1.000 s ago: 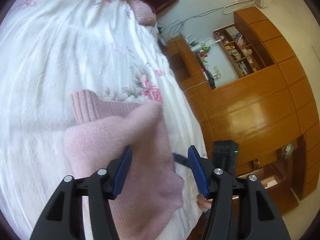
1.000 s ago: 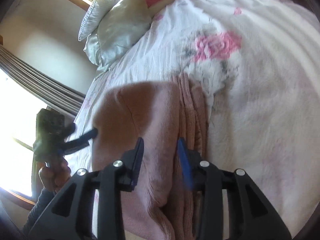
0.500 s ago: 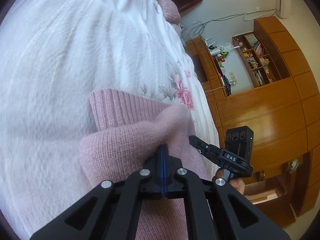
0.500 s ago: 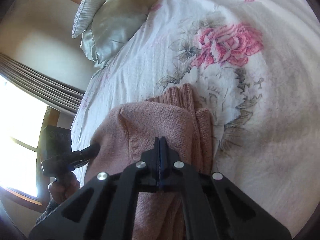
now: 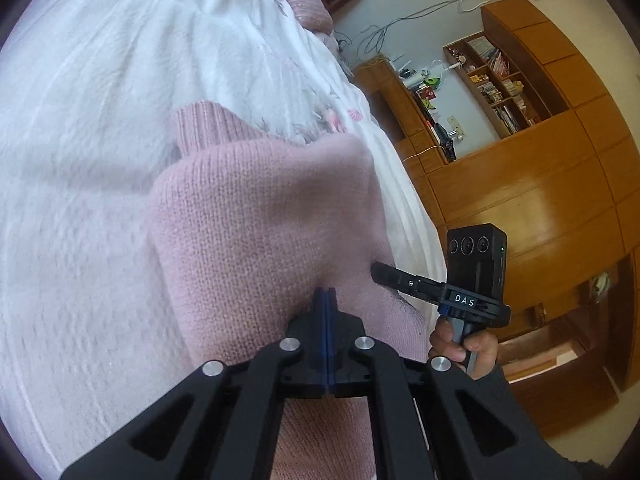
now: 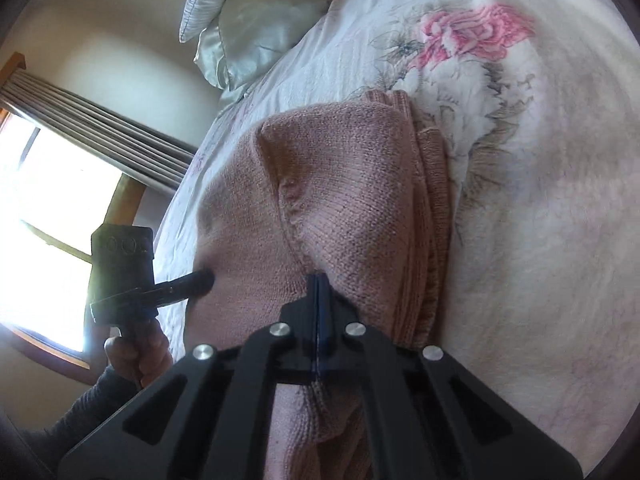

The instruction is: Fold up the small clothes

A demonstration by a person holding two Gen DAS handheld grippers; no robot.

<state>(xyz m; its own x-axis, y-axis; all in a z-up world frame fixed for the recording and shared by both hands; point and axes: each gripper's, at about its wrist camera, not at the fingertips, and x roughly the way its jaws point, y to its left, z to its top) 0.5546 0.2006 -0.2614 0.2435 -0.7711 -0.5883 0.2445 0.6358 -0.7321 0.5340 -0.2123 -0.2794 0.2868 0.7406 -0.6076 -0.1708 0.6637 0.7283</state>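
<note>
Two grippers pinch the same pink sweater (image 5: 260, 216) on a bed. The left gripper (image 5: 327, 300) has its blue pads pressed flat together, with the knit bunched at their tips, so it is clamped on the sweater's near fold. Ahead of it the sweater rises in a soft hump, and a ribbed cuff or hem (image 5: 200, 124) pokes out beyond that, lying on the white flowered bedspread (image 5: 80, 120). To this gripper's right, the right gripper (image 5: 386, 273) comes in from the side, its tip touching the sweater's edge, held by a hand (image 5: 464, 346) in a dark sleeve. Past it stands a wooden wall cabinet (image 5: 540, 184) with open shelves.

From the right gripper (image 6: 318, 288), the pads are likewise closed tight on the knit, right at a seam. Ribbed folded layers (image 6: 434, 200) lie just to its right. The left gripper (image 6: 200, 280) touches the sweater on its left side. A pale pillow (image 6: 256, 20) sits far ahead, and a curtained window (image 6: 60, 184) is off to the left.
</note>
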